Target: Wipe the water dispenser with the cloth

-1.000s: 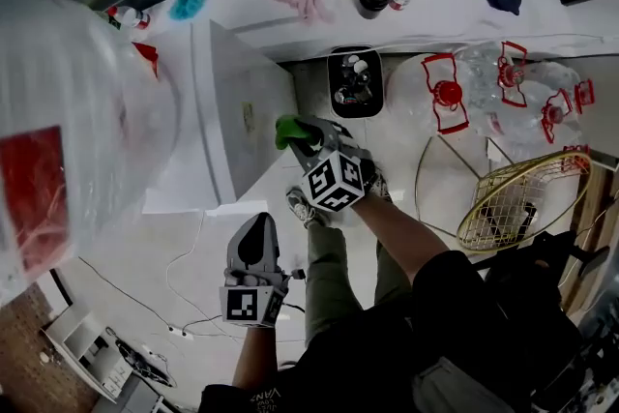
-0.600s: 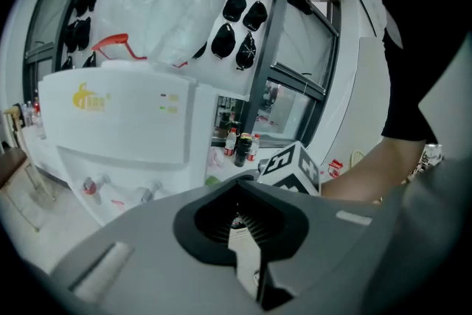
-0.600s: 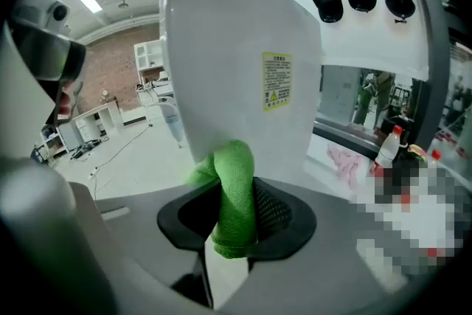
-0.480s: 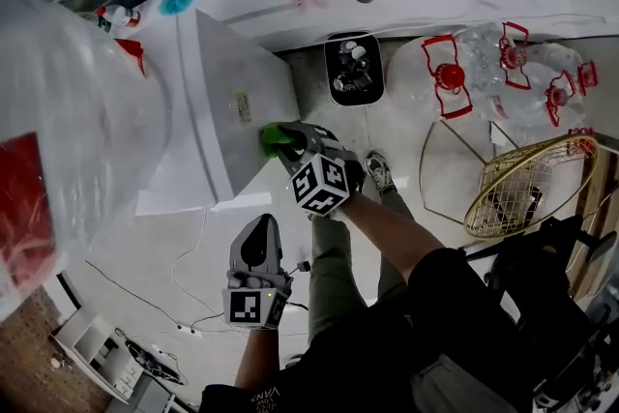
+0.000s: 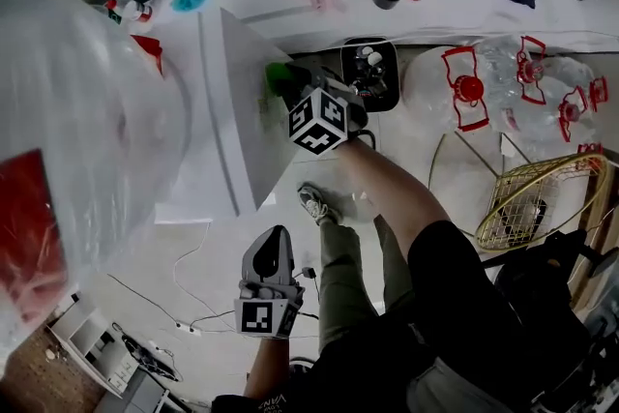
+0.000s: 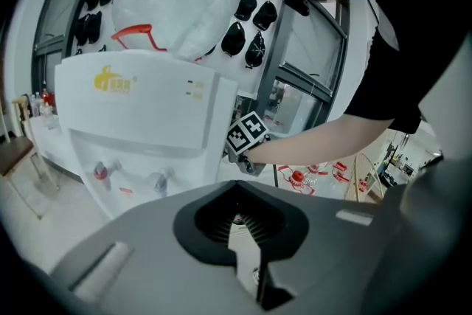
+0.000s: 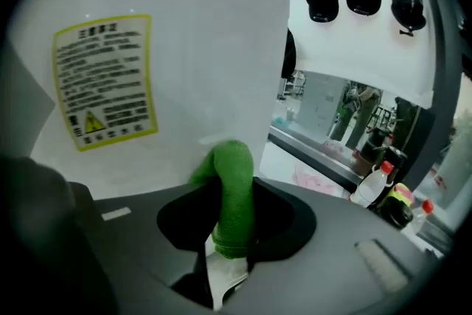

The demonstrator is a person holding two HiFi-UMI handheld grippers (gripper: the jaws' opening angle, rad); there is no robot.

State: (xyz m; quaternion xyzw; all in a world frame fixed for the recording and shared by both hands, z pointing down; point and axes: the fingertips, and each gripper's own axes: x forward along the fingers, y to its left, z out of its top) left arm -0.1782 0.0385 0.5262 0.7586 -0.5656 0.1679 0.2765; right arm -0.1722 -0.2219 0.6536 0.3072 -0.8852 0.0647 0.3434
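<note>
Right gripper (image 7: 230, 251) clamped on green cloth (image 7: 232, 188), its length along jaws, tip on water dispenser (image 7: 184, 48) side, left gripper (image 6: 243, 232) closed

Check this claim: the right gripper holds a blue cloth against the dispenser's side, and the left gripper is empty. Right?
Wrong colour: the cloth is green, as the right gripper view shows. The right gripper does hold it against the dispenser side; the left gripper is empty.

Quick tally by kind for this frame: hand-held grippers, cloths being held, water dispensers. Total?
Hand-held grippers: 2 (left hand-held gripper, right hand-held gripper)
Green cloth: 1
Water dispenser: 1
Total: 4
</note>
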